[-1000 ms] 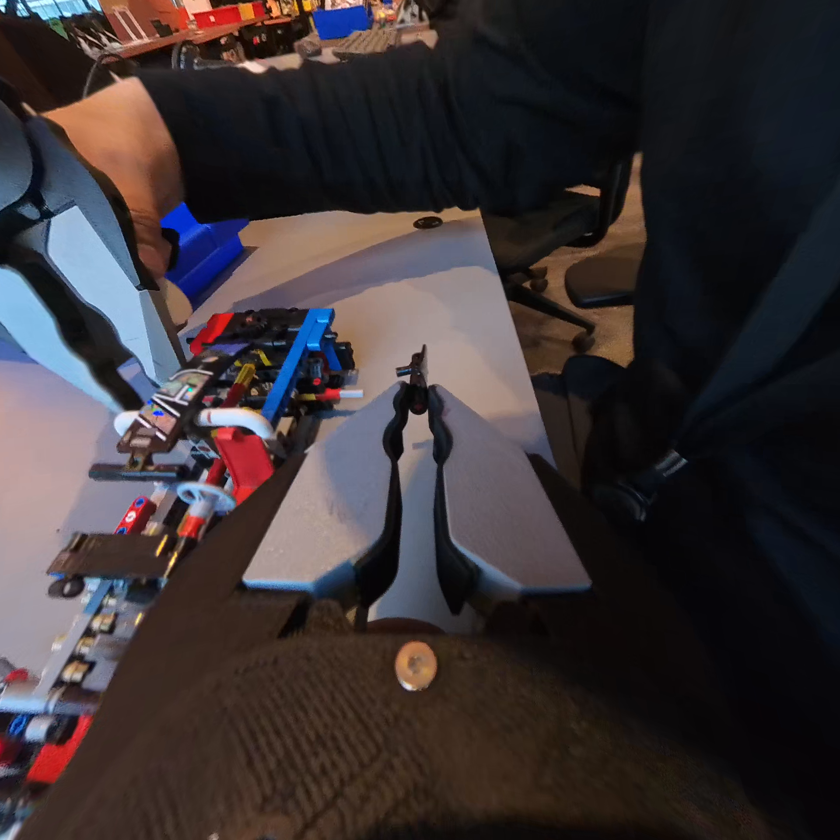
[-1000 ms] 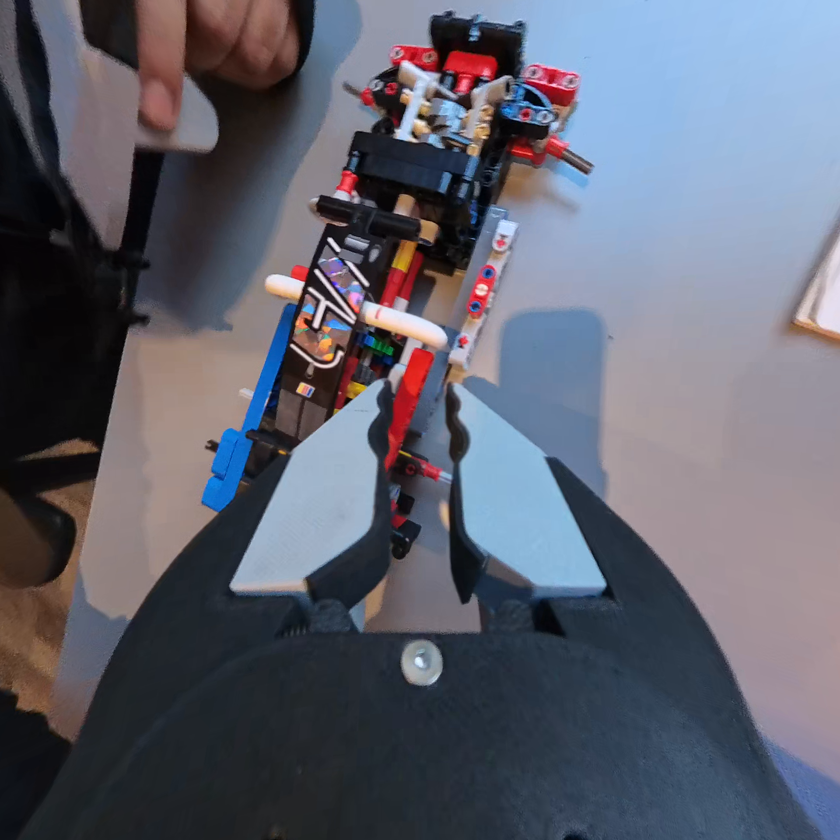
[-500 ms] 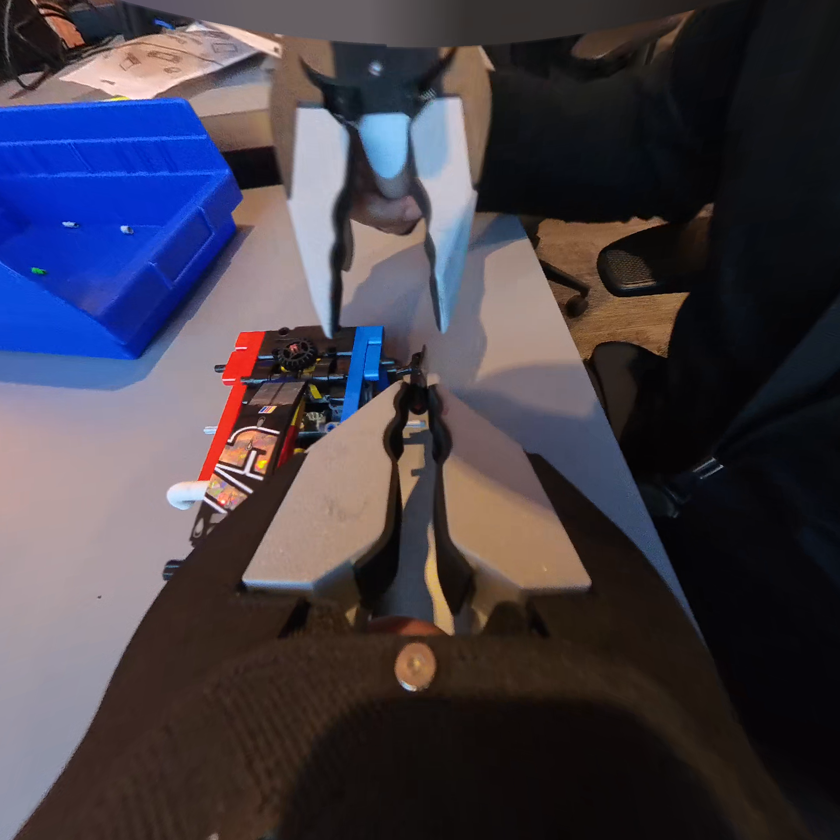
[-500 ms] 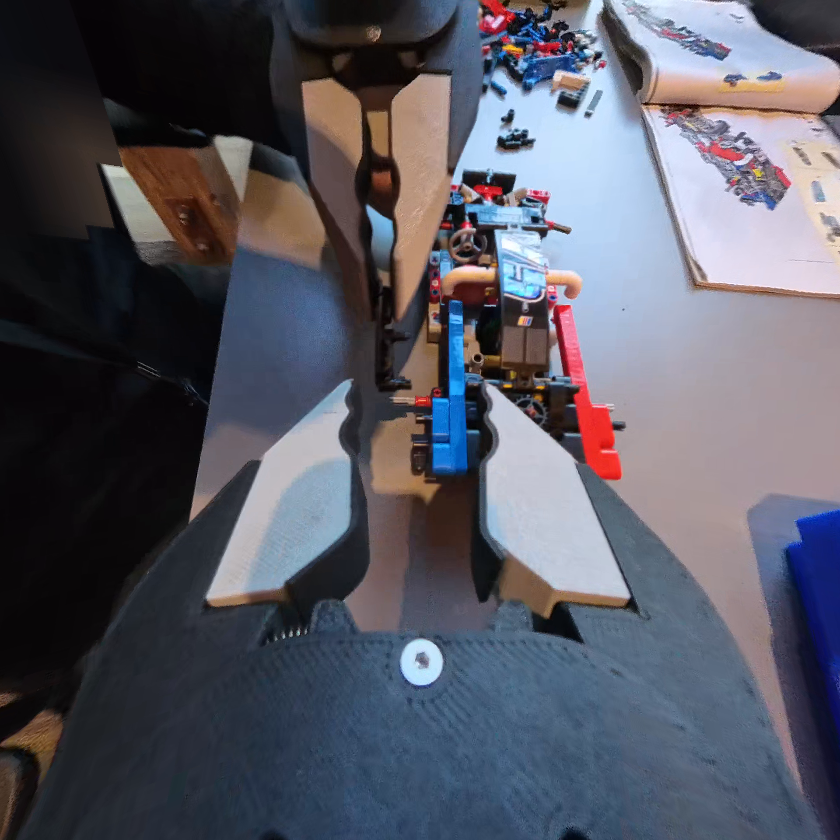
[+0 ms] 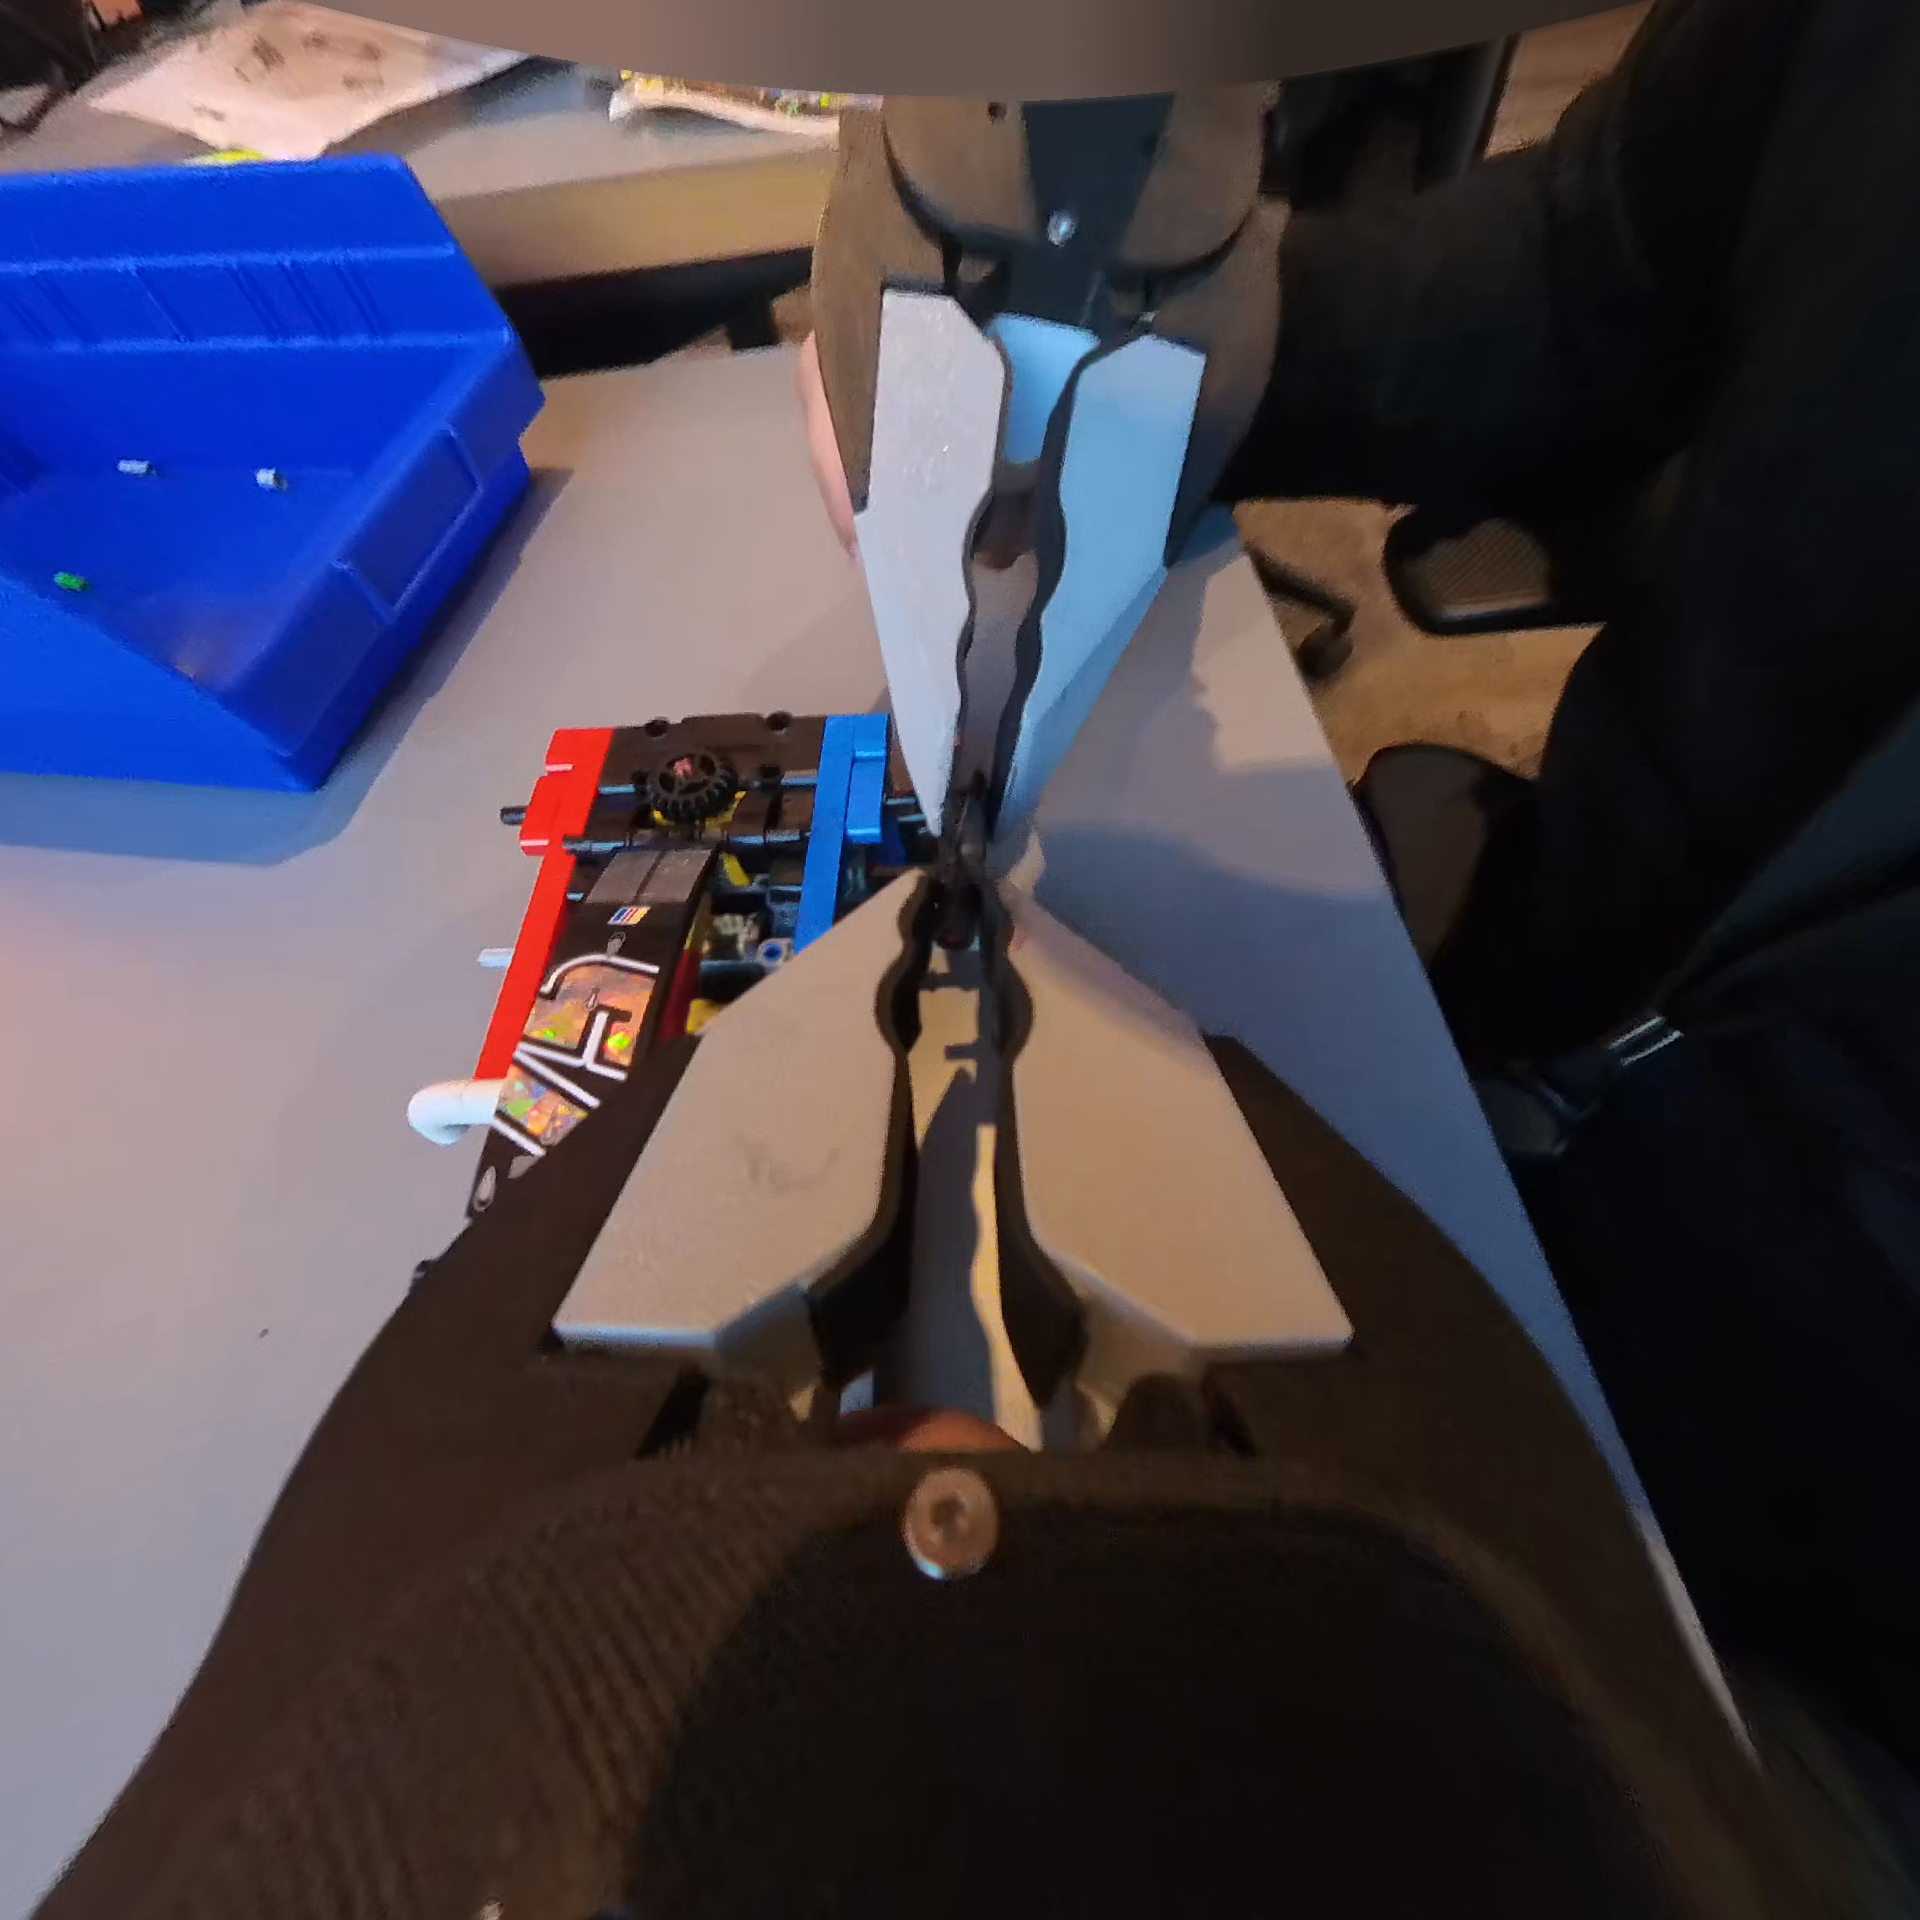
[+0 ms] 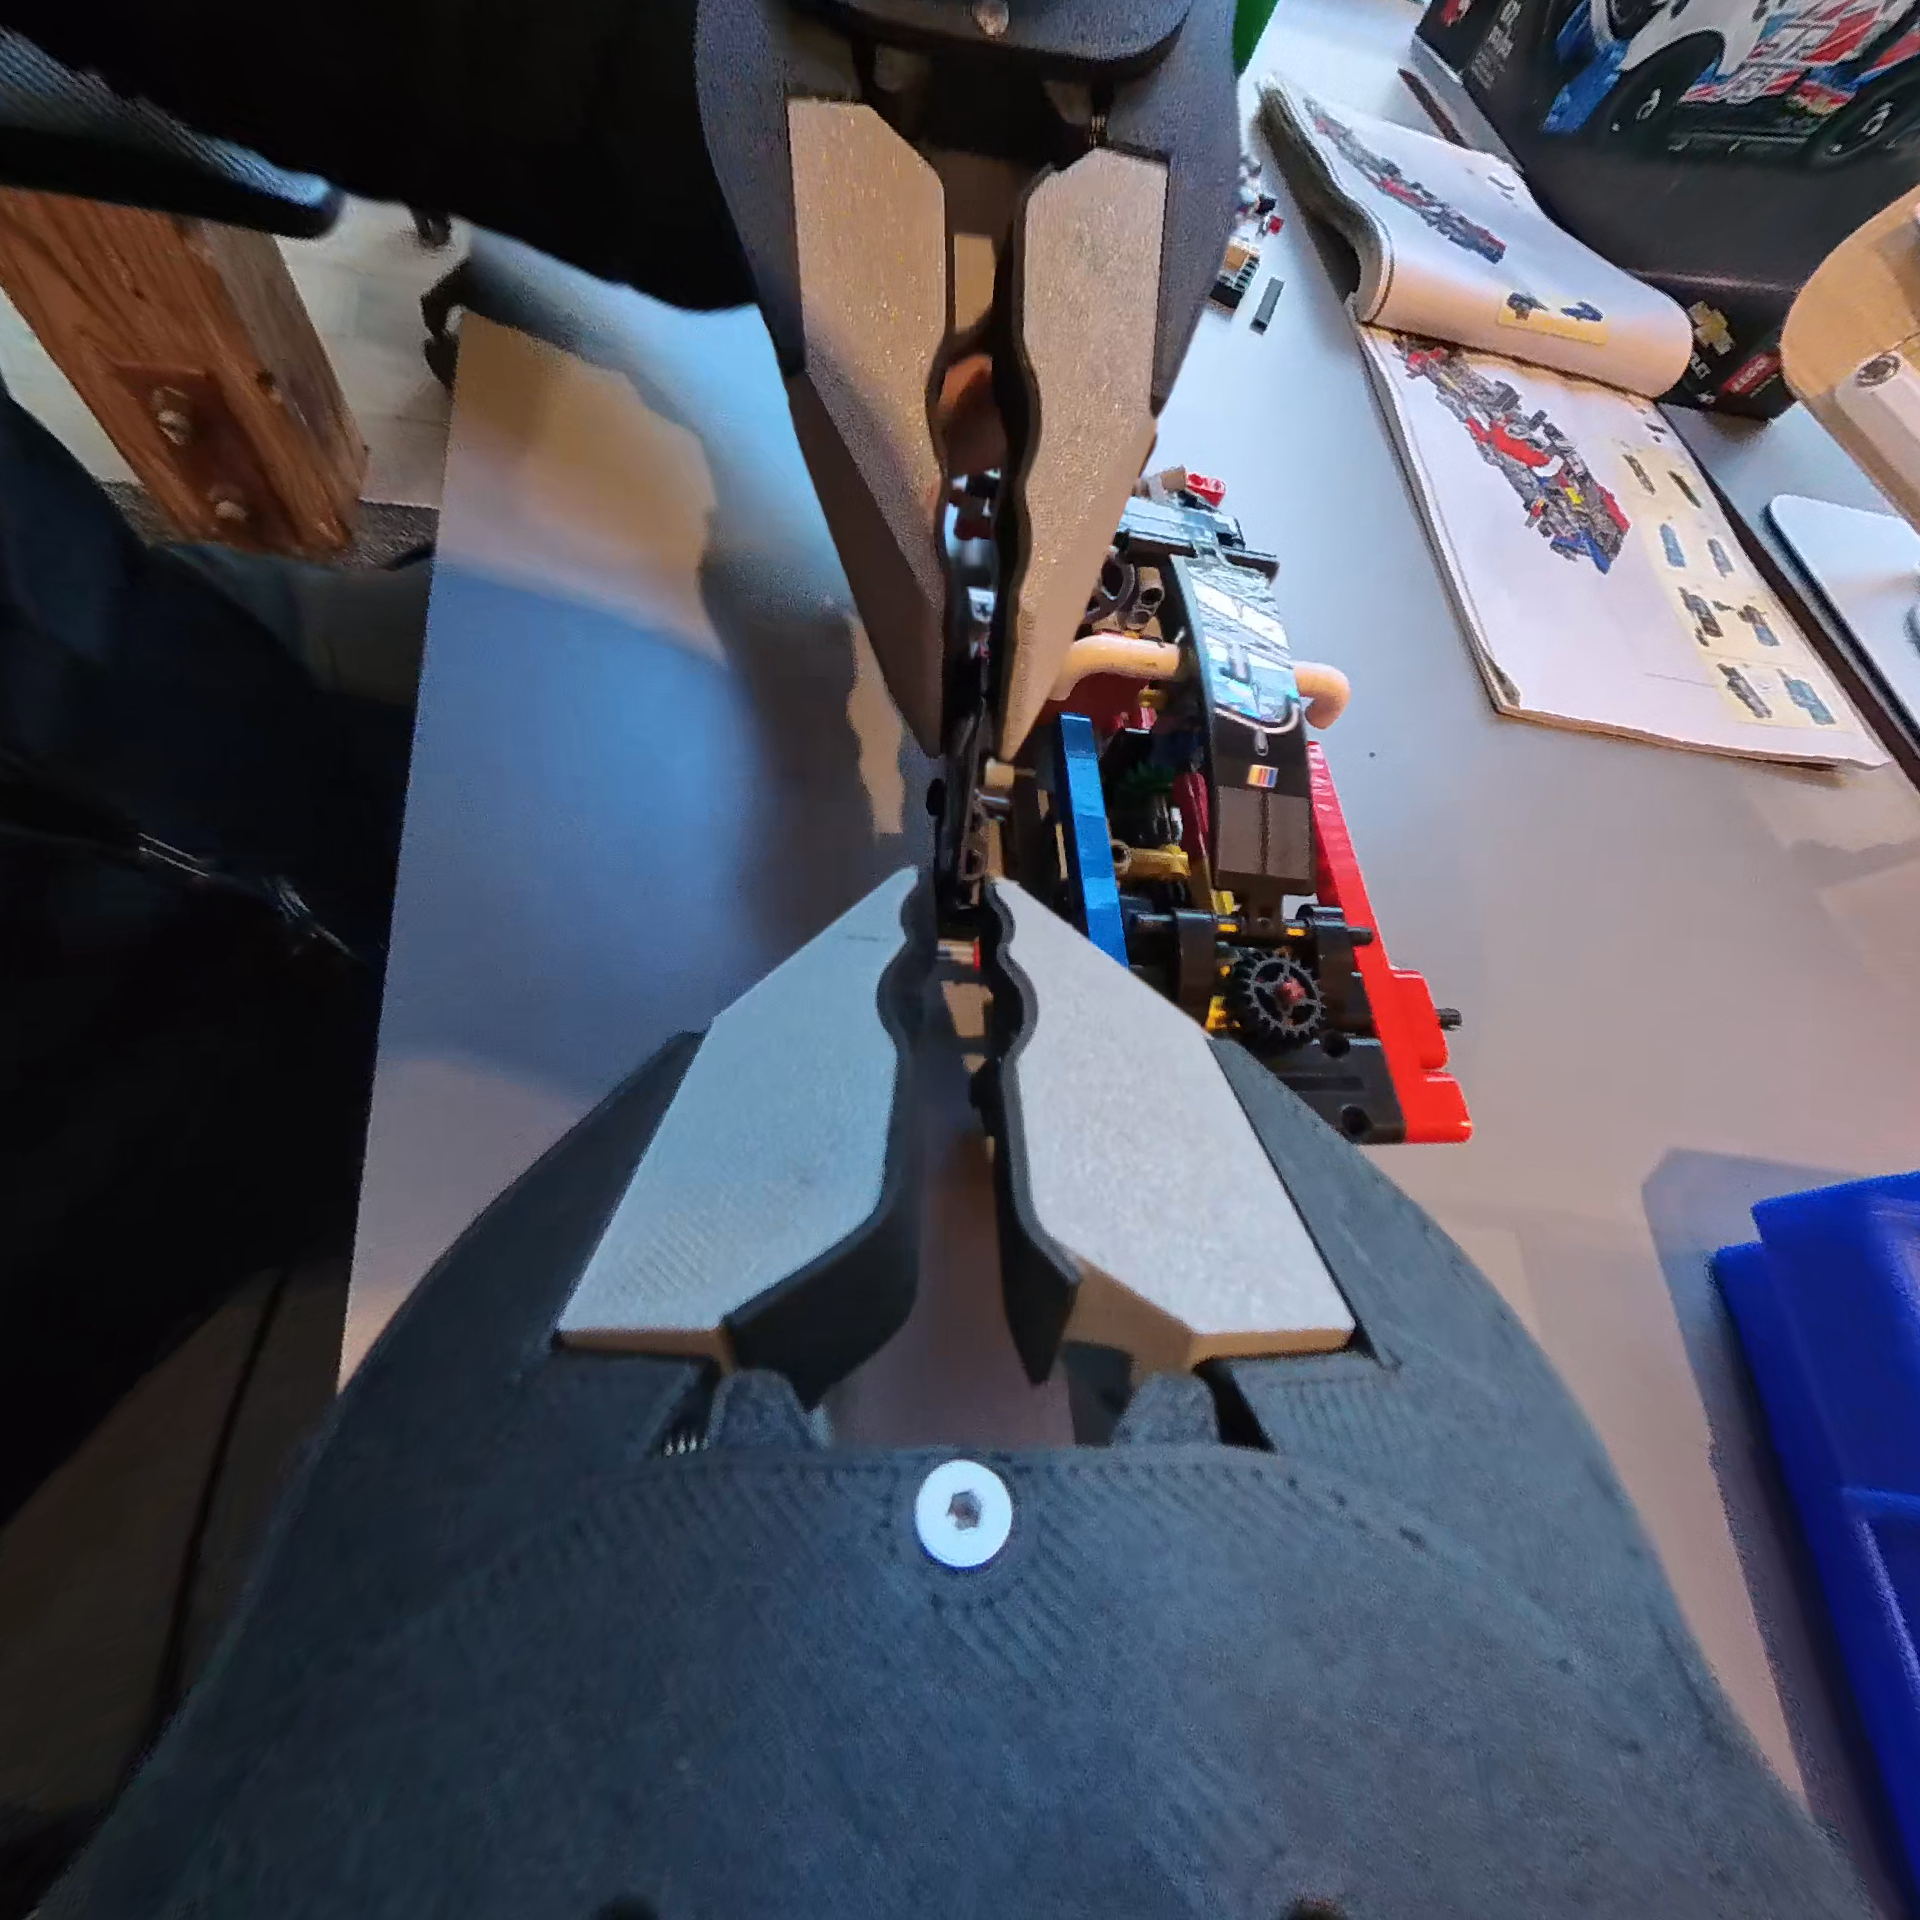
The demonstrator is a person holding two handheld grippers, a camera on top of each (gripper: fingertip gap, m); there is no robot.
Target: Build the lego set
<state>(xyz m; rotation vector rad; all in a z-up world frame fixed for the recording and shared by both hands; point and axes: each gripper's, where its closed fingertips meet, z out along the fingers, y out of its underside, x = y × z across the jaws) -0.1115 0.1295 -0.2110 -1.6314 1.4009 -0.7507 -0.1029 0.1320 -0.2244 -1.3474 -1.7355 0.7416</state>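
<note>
Both tongs are meeting tip to tip on a small black piece (image 5: pixel 961 883), left tongs (image 5: pixel 954 914) and right tongs (image 6: pixel 954 914) each clamping it, beside the lego car (image 6: pixel 1247 852) sitting on the surface (image 5: pixel 260 1039). I'd be keeping one grip firm while passing it over.

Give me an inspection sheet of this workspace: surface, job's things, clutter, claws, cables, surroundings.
Surface: grey table, mostly bare.
Job's things: partly built car model with red and blue side beams lying flat; small black piece at its blue side; open instruction booklet.
Clutter: blue plastic bin holding a few tiny parts; loose bricks.
Claws: left claw and right claw meet tip to tip, both shut on the small black piece.
Cables: nothing seen.
Surroundings: office chair base, wooden block.
</note>
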